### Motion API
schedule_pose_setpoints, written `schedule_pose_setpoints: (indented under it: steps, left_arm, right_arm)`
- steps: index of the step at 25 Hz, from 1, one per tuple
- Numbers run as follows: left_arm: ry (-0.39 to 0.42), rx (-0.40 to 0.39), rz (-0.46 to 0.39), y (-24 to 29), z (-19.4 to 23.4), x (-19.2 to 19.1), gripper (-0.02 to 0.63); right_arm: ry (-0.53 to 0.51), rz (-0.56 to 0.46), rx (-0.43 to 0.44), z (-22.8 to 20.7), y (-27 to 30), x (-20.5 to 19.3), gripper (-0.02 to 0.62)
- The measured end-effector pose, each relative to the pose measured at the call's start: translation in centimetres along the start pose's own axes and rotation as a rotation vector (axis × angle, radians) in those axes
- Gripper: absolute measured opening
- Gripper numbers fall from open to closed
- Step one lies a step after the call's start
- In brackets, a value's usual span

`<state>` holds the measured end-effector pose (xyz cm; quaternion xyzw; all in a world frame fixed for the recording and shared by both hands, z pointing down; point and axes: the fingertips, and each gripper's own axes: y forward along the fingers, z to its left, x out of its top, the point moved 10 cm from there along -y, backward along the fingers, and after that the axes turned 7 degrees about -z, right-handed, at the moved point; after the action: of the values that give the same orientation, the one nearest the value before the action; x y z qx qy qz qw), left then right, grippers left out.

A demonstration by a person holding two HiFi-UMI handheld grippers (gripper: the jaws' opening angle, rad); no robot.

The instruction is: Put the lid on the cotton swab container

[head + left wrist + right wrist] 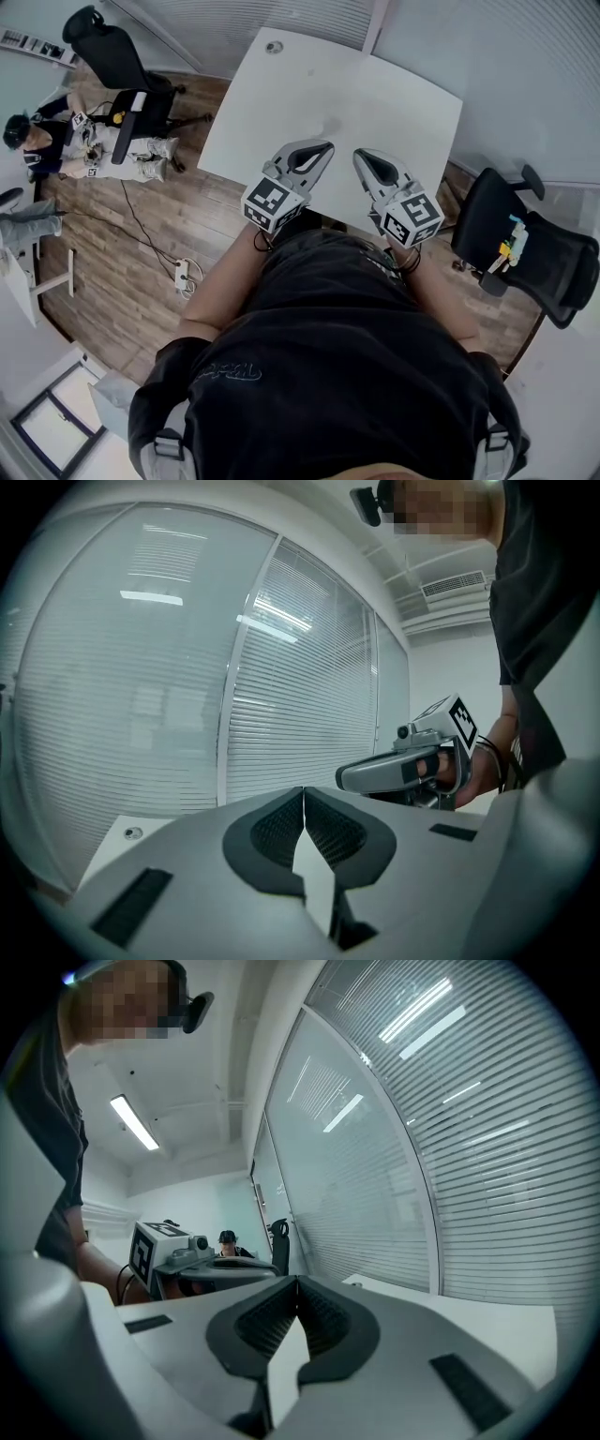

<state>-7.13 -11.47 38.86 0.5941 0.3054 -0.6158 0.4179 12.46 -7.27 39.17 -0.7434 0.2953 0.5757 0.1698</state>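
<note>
Over table [309, 84], left gripper [321, 153], right gripper [366, 161] — closed

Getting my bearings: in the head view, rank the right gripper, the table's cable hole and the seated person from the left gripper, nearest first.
1. Right gripper, close beside it.
2. Cable hole, table's far left corner.
3. Seated person, across the floor, far left.

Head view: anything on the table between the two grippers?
Nothing. In the head view only bare white table shows between the left gripper and the right gripper, both shut and empty.
</note>
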Motion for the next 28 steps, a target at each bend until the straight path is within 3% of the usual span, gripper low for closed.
schedule_pose_setpoints:
  steps: [6,14,28]
  left_arm:
    - [-0.018,0.025,0.016,-0.5,2.3,-1.3,0.017]
    - [0.024,0.014,0.049,-0.1,4.6,-3.5,0.021]
    - [0.034,-0.051,0.141,1.3,9.0,-8.1,0.125]
  right_arm:
    - [0.014,0.022,0.005,-0.6,1.8,-0.4,0.023]
    - [0.04,0.05,-0.024,-1.9,3.6,-1.3,0.023]
    - [0.079,0.069,-0.093,-3.4,7.0,-2.5,0.023]
